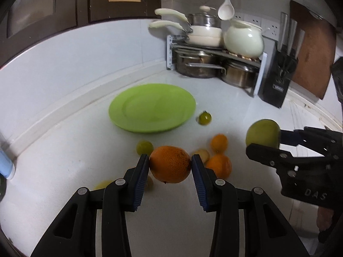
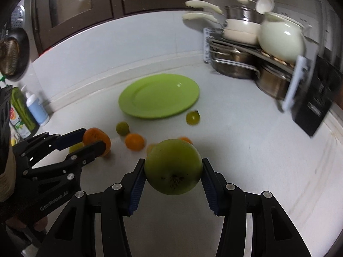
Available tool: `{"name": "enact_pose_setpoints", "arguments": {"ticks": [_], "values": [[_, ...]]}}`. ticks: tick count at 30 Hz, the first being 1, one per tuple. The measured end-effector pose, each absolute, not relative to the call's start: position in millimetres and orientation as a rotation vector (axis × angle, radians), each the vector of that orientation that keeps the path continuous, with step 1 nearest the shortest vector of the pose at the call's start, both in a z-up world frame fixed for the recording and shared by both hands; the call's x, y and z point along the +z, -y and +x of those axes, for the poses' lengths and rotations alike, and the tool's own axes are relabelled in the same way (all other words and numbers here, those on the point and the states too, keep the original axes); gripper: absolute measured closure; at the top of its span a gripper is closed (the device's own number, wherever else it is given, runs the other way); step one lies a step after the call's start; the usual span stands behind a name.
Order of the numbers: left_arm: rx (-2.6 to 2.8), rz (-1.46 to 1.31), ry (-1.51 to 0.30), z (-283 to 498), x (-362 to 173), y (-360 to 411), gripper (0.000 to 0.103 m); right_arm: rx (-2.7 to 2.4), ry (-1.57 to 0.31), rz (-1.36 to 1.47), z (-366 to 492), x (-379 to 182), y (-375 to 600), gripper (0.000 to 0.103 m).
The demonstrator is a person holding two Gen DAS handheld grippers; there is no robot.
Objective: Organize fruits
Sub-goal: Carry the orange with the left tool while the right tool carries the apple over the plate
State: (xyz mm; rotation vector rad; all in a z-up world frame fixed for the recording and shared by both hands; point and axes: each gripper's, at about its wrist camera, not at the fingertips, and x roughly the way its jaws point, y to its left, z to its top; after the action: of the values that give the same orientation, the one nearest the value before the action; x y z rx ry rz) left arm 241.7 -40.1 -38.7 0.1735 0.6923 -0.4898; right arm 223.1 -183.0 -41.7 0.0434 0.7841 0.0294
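A white kitchen worktop (image 1: 70, 150) runs into a corner where a metal rack of steel pots and cream pans (image 1: 214, 51) stands at the upper right of both frames, a black knife block (image 1: 276, 81) just beside it. Mid-frame lies a round lime-green plate (image 1: 152, 107), bare. Loose fruit sits scattered below it — a small green citrus (image 1: 205, 118) just off the plate's right edge, another small green fruit (image 1: 145, 147) lower left, and two small oranges (image 1: 219, 154) close together.

The left gripper (image 1: 170, 165) is clamped on a large speckled orange (image 1: 170, 164), held at lower centre above the worktop. The right gripper (image 2: 173, 168) is clamped on a big round green apple (image 2: 173, 166), lifted likewise.

Only the right wrist view shows the blue-and-white pump bottle (image 2: 36, 109) and green bottles at the left edge. The left wrist view alone shows a brown wooden cutting board (image 1: 310, 47) leaning at the upper right.
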Motion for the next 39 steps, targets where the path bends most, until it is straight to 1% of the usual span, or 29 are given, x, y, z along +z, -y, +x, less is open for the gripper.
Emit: {"name": "enact_pose_setpoints", "arguments": {"ticks": [10,16,26,31,39], "values": [[-0.442,0.154,-0.675,290.1,-15.1,42.7,0.063,0.139,-0.749,-0.04,290.1,-23.7,187.2,0.052],[-0.433,0.162,-0.706,332.0,-11.8,42.5,0.063,0.192,-0.772,-0.093,337.6,-29.0,184.7,0.052],[-0.452,0.151,-0.823,396.8,-37.3,53.8,0.063,0.247,-0.844,-0.127,407.7,-52.6,185.0,0.052],[-0.448,0.143,-0.874,421.0,-52.7,56.9,0.063,0.27,-0.886,-0.144,429.5,-67.7,185.6,0.052],[-0.46,0.153,-0.916,438.1,-68.0,59.0,0.063,0.279,-0.924,-0.145,447.1,-82.3,188.9,0.052]]}}
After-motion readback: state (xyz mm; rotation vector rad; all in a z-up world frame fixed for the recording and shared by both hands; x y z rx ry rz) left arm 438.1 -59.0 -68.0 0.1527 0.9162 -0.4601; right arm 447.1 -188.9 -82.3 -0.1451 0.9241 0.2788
